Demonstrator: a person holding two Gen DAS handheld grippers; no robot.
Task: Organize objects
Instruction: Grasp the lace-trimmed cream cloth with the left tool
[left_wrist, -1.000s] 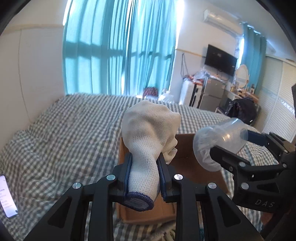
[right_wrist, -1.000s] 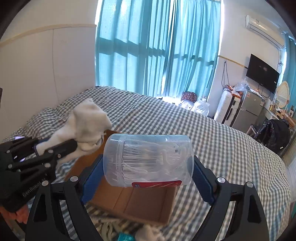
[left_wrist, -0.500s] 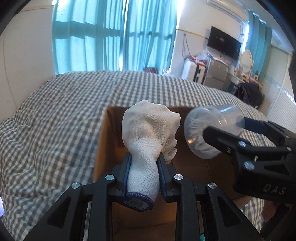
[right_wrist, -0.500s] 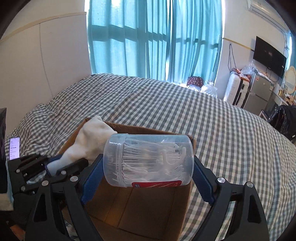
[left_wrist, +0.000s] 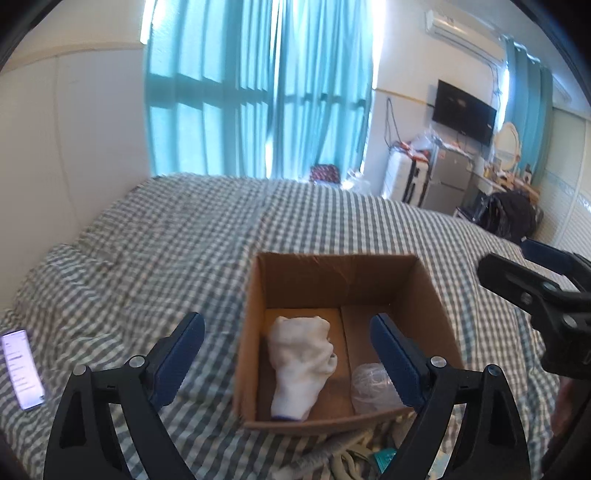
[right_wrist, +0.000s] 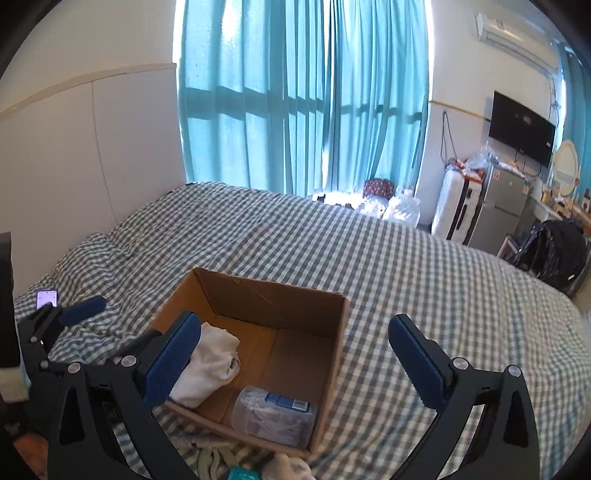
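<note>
Checked bed (left_wrist: 192, 236), teal curtains (right_wrist: 303, 92) backlit, wall TV (right_wrist: 521, 127)

Brown cardboard box (left_wrist: 334, 275) on my grey-and-white checked bed (left_wrist: 166, 240). White sock (left_wrist: 301, 363), navy cuff. Clear jar (right_wrist: 275, 415), blue label. My tools: black, blue pads (right_wrist: 173, 358). Teal curtains (right_wrist: 295, 92).

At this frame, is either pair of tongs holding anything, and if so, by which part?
Nothing is held. The left tongs and right tongs are both open; the white sock and clear plastic jar lie inside the cardboard box.

Both wrist cameras are looking down from close above, left and right, sharing the cardboard box (left_wrist: 343, 280) (right_wrist: 273, 295) on the bed (left_wrist: 166, 240) (right_wrist: 424, 266).
</note>
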